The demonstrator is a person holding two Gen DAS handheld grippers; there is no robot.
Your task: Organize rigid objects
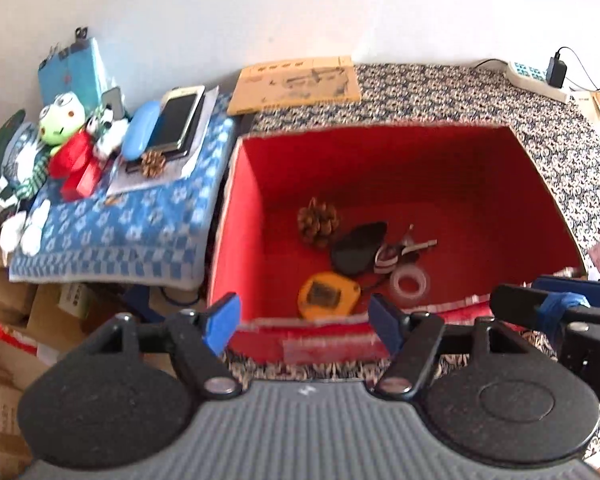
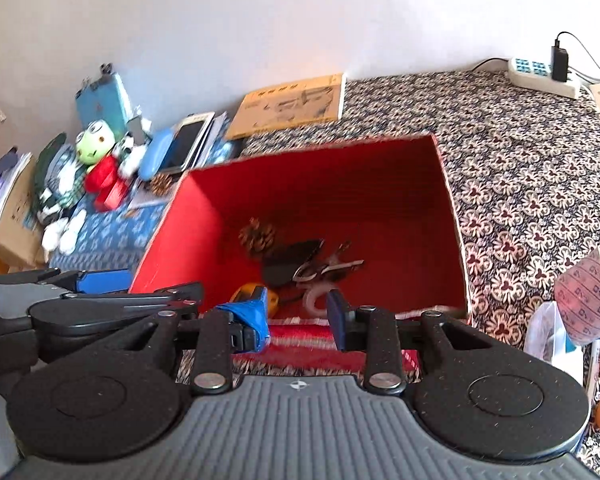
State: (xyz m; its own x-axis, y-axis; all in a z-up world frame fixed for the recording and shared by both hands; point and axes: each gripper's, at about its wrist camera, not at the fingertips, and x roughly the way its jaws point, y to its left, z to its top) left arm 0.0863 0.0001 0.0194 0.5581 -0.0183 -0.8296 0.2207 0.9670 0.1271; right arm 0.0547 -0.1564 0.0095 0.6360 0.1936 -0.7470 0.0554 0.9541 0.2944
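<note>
Both grippers hang over the near rim of the red box [image 1: 380, 168], which sits on a desk covered in black-and-white patterned cloth [image 2: 520, 160]. Left gripper [image 1: 304, 326]: jaws spread wide, nothing between them. Right gripper [image 2: 298, 318]: jaws apart by a narrower gap, also empty; the pads touch nothing. Contents of the box, all on its floor toward the near side: a pine cone [image 1: 317, 222], a dark flat oval object [image 1: 358, 248], a yellow tape measure [image 1: 328, 294], a clear tape roll [image 1: 409, 283], and what looks like a small clip beside the roll, too blurred to identify. To the left, on a blue checked towel [image 1: 120, 232], loose items remain: a second pine cone [image 1: 153, 163], a phone [image 1: 180, 120], a blue case [image 1: 142, 130], a red block [image 1: 78, 168] and soft toys. Judgement: a drop into the box looks complete and the step in hand is the pass between placements, with both grippers free. The next move calls for swinging one gripper left to the towel, picking a rigid item such as the pine cone there, and keeping clear of the soft toys.
</note>
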